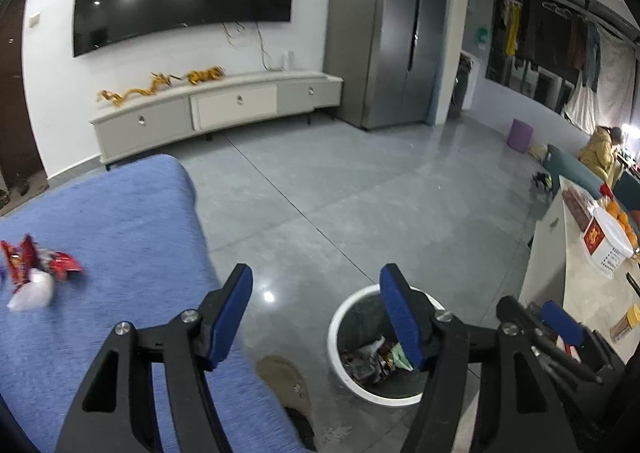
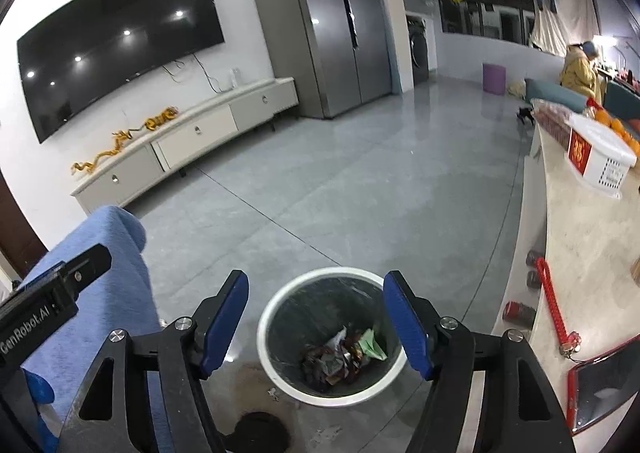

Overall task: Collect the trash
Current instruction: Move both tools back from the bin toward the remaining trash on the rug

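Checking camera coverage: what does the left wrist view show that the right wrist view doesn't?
Left wrist only: a red snack wrapper and a white wad lying on top of the blue couch, plus the open left gripper.

Right wrist only: a red lanyard and a red-cased phone on the counter, plus the open right gripper.

Both: the white trash bin holding wrappers, the TV, the fridge, and a white basket of oranges.

A round white bin [image 2: 276, 369] with a dark liner stands upright on the floor, crumpled wrappers [image 2: 344, 357] heaped inside. A torn red wrapper [image 1: 40, 263] and white wad [image 1: 32, 293] lie on the blue blanket [image 1: 120, 221].
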